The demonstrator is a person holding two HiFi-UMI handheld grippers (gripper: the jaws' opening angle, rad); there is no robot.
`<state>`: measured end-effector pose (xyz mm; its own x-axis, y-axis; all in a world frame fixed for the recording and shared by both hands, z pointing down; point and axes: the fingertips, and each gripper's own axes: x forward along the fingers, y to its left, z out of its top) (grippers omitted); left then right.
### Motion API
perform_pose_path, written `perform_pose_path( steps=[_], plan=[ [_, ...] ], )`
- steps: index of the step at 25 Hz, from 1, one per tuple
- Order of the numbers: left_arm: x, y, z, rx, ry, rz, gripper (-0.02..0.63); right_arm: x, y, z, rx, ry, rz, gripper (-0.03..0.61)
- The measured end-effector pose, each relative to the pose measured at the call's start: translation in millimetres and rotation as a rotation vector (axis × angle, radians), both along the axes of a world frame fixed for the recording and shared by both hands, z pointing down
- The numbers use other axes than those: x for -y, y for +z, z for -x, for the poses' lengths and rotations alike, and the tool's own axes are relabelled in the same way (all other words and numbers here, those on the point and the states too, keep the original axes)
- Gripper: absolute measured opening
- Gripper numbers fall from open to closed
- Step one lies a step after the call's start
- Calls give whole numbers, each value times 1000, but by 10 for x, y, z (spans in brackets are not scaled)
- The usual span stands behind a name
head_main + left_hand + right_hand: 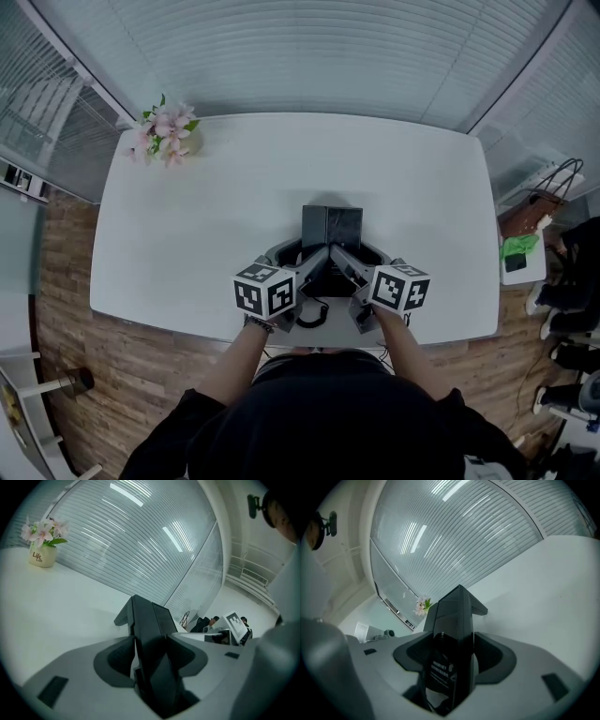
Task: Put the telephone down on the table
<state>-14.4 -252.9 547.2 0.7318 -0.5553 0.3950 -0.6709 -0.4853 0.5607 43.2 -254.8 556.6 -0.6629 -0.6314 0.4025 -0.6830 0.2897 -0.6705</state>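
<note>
The black telephone [331, 230] stands near the front edge of the white table [216, 197], its coiled cord [315, 314] trailing toward me. My left gripper [314, 261] and right gripper [345, 261] reach in from either side of its near end. In the left gripper view the telephone [147, 620] sits between the jaws of the left gripper [152, 656], with a thin white gap at the left pad. In the right gripper view the telephone [454, 620] fills the jaws of the right gripper [452, 660], with a sliver of gap at the right pad. Both grippers are open around it.
A small pot of pink flowers [167, 133] stands at the table's far left corner. Glass walls with blinds run behind the table. A brown bag [536, 208] and a green item lie off the right end. Wooden floor shows to the left.
</note>
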Motion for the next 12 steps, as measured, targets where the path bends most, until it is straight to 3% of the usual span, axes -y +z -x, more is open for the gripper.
perform_pose_path(
  steps=[12],
  plan=[
    [-17,-34,46,33,-26,-39,218,-22,-2,-9,-37,-8,-19,262]
  ],
)
